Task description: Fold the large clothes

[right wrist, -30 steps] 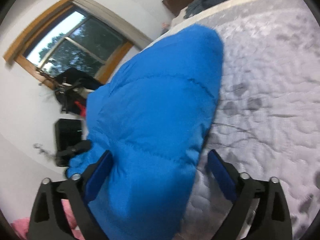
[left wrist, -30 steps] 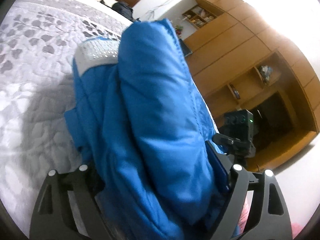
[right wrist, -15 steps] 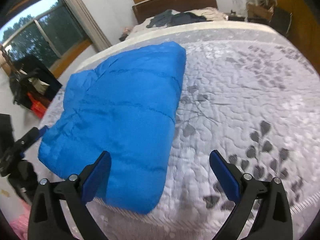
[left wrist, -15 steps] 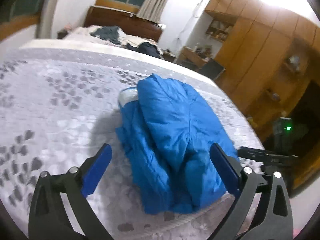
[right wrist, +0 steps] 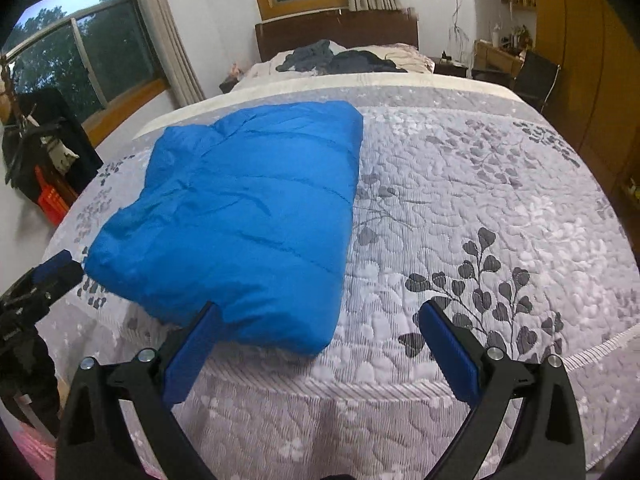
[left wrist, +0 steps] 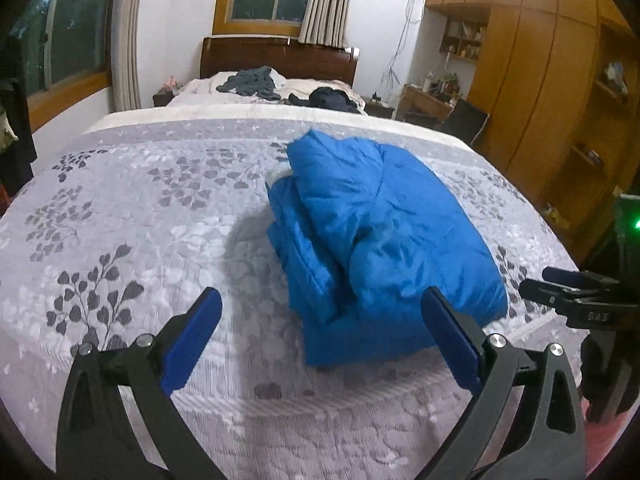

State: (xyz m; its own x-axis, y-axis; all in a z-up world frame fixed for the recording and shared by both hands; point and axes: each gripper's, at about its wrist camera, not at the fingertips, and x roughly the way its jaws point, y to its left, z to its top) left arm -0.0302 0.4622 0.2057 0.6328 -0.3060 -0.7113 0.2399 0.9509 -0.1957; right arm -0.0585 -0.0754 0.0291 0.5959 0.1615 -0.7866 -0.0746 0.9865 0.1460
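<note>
Blue and puffy, the quilted down jacket (left wrist: 376, 232) (right wrist: 240, 216) sits folded into a thick bundle on my grey leaf-patterned bedspread (left wrist: 140, 208) (right wrist: 480, 184), near the front edge of the bed. My left gripper (left wrist: 320, 322) hangs above that edge with its jaws spread wide and nothing between them; the bundle lies just beyond, closer to its right finger. My right gripper (right wrist: 318, 326) is likewise wide apart and empty, its left blue pad (right wrist: 188, 356) just in front of the bundle's near corner, though I cannot tell if it touches. Dark clothes (left wrist: 256, 82) lie heaped by the wooden headboard (left wrist: 280, 60)
</note>
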